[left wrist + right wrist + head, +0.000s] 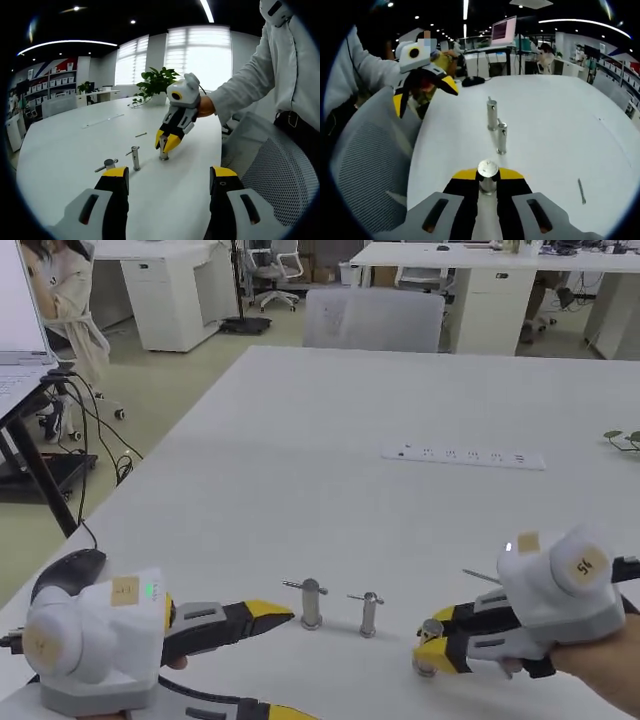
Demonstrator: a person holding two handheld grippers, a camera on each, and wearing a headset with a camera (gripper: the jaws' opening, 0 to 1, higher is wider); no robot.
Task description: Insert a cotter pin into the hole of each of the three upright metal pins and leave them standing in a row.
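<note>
Three upright metal pins stand in a row near the table's front edge. The left pin [311,602] and the middle pin [369,613] each carry a cotter pin through the top. My right gripper [428,650] is shut on the third pin [431,632], whose round head [488,169] sits between the yellow jaw tips. A loose cotter pin [481,576] lies on the table just behind that gripper. My left gripper [275,662] is open and holds nothing, its jaws spread wide left of the row [170,180].
A white power strip [463,456] lies across the far middle of the table. A grey chair [372,318] stands at the far edge, and a black mouse [65,570] sits at the left edge. Plant leaves [625,440] reach in from the right.
</note>
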